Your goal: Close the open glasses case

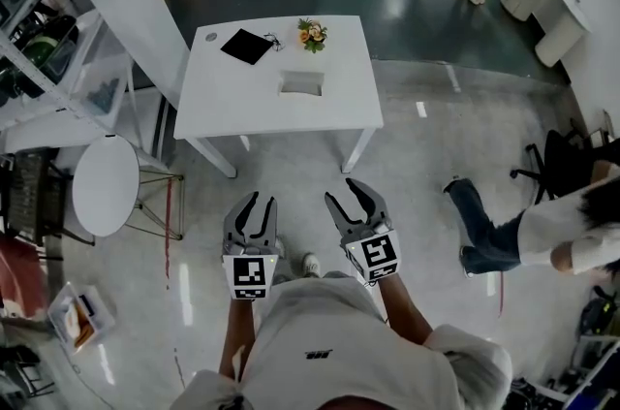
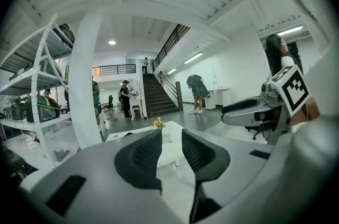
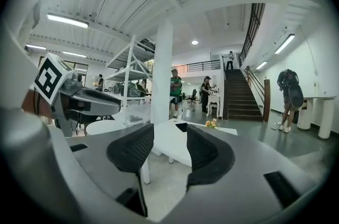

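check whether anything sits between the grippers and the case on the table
Nothing visible does. The left gripper and right gripper hang open over floor short of the table; the case, apparently the white open box, lies near its front edge.

Grey left tool (image 1: 260, 202) and right tool (image 1: 342, 192), black-jawed; white T-shirt (image 1: 329, 340).

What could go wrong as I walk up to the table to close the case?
1. The table holds a pale box-like item and a black flat item; from here I cannot tell which is the case, so you might reach for the wrong one.
2. The flowers sit beyond the pale item and could get knocked.
The left gripper and right gripper are open and empty.
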